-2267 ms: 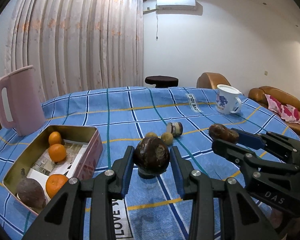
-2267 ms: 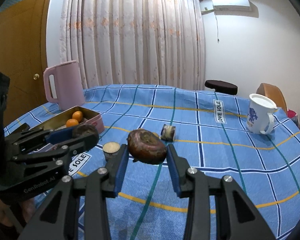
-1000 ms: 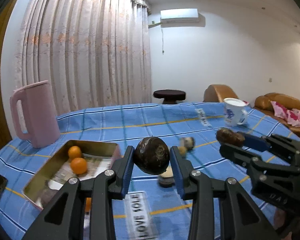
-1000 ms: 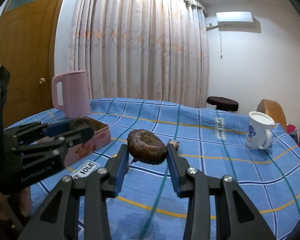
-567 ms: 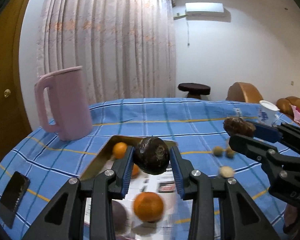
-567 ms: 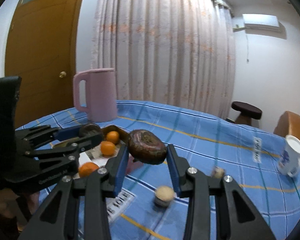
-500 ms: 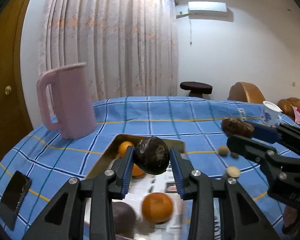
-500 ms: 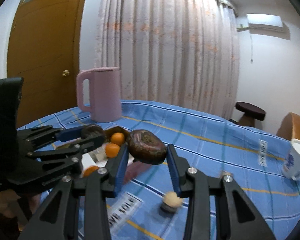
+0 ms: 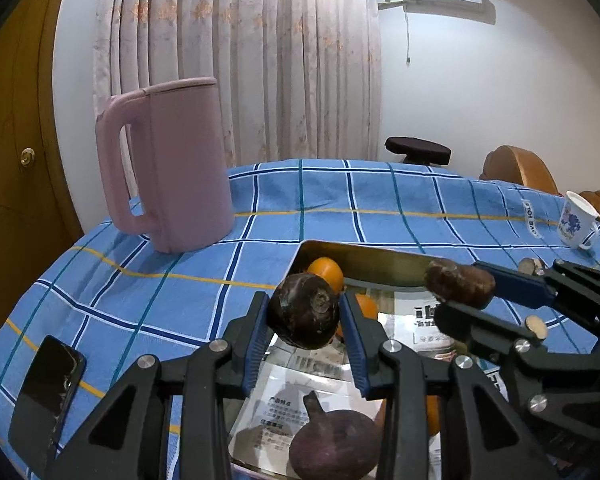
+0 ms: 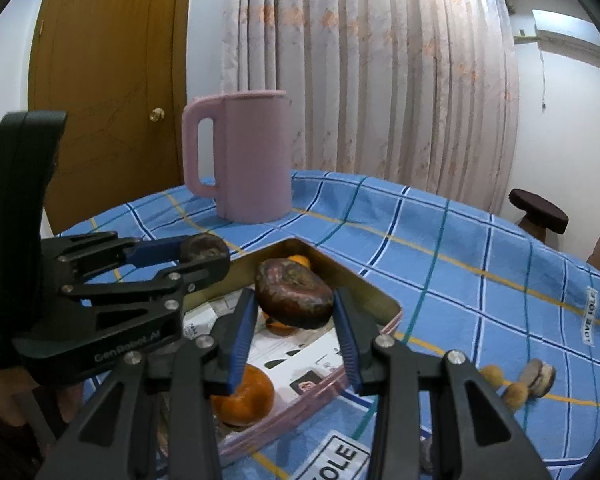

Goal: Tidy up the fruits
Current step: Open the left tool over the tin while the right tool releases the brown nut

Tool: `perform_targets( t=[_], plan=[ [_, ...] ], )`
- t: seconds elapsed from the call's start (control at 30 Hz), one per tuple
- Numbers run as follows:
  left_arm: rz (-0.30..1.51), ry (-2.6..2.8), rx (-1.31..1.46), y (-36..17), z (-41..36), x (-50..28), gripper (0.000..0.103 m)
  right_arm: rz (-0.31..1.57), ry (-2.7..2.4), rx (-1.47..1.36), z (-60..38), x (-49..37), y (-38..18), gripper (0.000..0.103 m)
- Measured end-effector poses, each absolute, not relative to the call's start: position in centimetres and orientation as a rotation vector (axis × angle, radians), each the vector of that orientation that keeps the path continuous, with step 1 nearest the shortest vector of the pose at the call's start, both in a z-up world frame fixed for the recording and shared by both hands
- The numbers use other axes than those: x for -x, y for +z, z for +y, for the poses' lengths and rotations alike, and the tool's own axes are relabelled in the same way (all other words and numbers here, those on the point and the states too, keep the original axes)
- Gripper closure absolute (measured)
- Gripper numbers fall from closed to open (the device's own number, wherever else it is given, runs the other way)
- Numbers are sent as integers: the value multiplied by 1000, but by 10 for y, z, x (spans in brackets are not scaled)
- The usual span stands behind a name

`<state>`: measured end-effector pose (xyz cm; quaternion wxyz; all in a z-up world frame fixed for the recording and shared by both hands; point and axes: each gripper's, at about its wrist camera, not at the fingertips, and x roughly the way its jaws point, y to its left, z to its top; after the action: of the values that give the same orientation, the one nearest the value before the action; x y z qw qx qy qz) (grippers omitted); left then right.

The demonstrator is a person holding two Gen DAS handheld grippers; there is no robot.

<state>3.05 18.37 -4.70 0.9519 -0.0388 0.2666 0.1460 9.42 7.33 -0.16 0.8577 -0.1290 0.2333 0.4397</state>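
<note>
With the left gripper clamped on a dark round fruit and the right gripper on a flatter one, both above the tin, simultaneous release risks crowding, knocking the oranges.

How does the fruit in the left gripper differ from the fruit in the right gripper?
The left gripper's fruit is round and nearly black, with a small puckered scar at its front; the right gripper's fruit is flatter and wider, reddish brown with mottled patches. The left gripper holds its fruit in front of the oranges; the right gripper holds its fruit lengthwise across the jaws. Both hang clamped above the tin.
</note>
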Motion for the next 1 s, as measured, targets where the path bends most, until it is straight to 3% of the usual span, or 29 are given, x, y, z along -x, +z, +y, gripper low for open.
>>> perform_targets(
  t=[0.73,0.83,0.87,0.9,0.97,1.0],
  plan=[
    [669,288,58,-66,186,-45,64,585,949,325,92,-100,-23,61],
    [672,291,46,-65,183,-41,64,587,957,314,87,-97,-23,55],
    [671,290,38,-65,182,-39,59,585,954,314,83,-95,-22,48],
    [668,293,30,-64,180,-37,48,580,954,311,79,-94,-20,41],
    [642,310,17,-60,176,-29,29,560,948,301,64,-90,-15,38],
    [620,310,11,-56,173,-25,27,556,937,301,56,-89,-12,38]
  ],
)
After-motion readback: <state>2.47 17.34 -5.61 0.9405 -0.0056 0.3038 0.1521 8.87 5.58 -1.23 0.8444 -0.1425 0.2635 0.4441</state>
